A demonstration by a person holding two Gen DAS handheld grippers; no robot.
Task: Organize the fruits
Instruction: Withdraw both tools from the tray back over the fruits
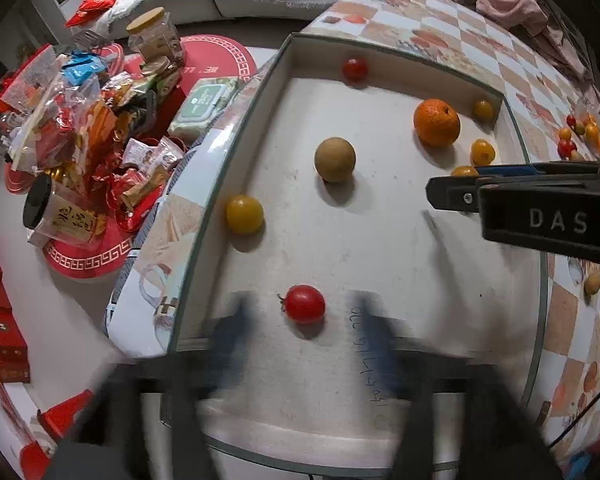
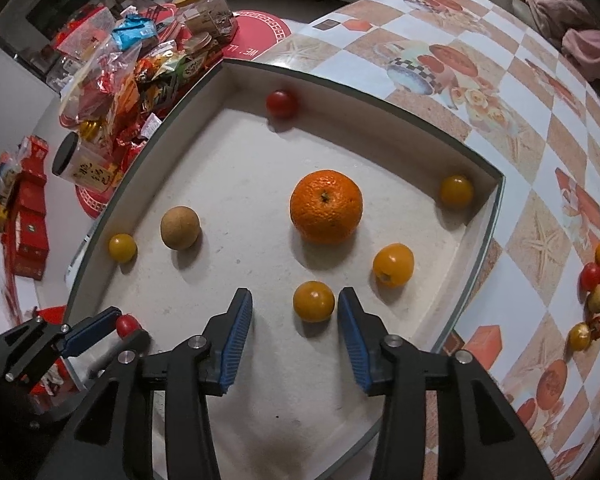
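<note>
Here, in the left wrist view, the left tool (image 1: 302, 332) stands released, its blurred blue fingers (image 1: 232, 332) either side of a small red cherry tomato (image 1: 305, 304) resting on the floor of the shallow white cardboard tray (image 1: 380, 240). Farther off lie a round tan fruit (image 1: 335, 159) and a dimpled orange mandarin (image 1: 436, 122). In the right wrist view, the right tool (image 2: 296, 312) is released too, a small orange cherry tomato (image 2: 313, 301) between its fingers, just beside the right pad. More small fruits (image 2: 594, 276) sit on the chequered worktop (image 2: 520, 128), right of the tray.
</note>
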